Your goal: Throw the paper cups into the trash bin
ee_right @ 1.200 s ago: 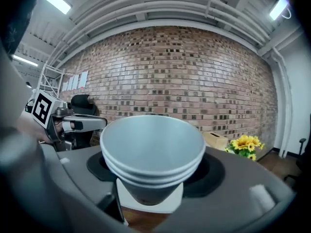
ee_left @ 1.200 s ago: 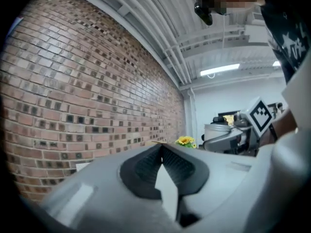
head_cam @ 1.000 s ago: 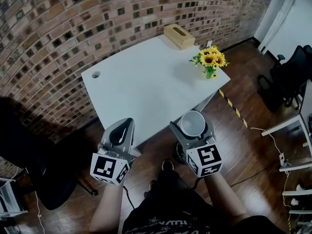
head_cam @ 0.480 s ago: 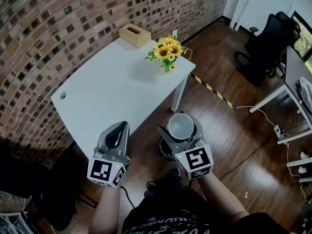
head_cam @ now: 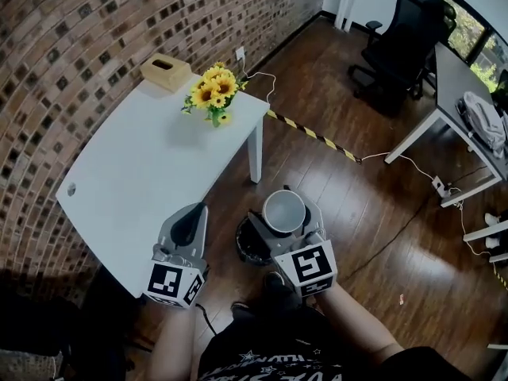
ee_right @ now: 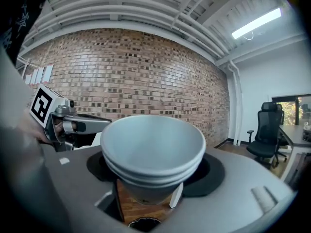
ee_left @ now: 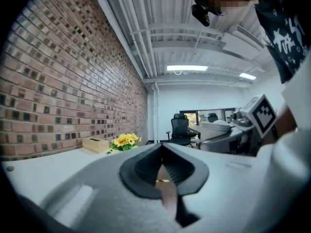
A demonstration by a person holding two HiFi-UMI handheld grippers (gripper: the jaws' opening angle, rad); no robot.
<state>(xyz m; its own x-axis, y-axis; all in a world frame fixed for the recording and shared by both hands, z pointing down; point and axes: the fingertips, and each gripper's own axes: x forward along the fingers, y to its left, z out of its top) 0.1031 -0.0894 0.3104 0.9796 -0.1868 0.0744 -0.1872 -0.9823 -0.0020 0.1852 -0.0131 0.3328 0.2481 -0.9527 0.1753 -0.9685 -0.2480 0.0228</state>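
Swinging off the tabletop (head_cam: 135, 173), the right claw (head_cam: 284, 206) is gripping the upright paper cups (head_cam: 284, 213), nearly over the trash bin (head_cam: 251, 243); the left claw (head_cam: 196, 209), closed and empty, is trailing beside the bin.

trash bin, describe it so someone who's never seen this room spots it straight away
Find the white table along the brick wall. On the wood floor just off its near edge, partly hidden beneath the paper cups in the right gripper, sits the trash bin. It is the only small, round, dark container there.
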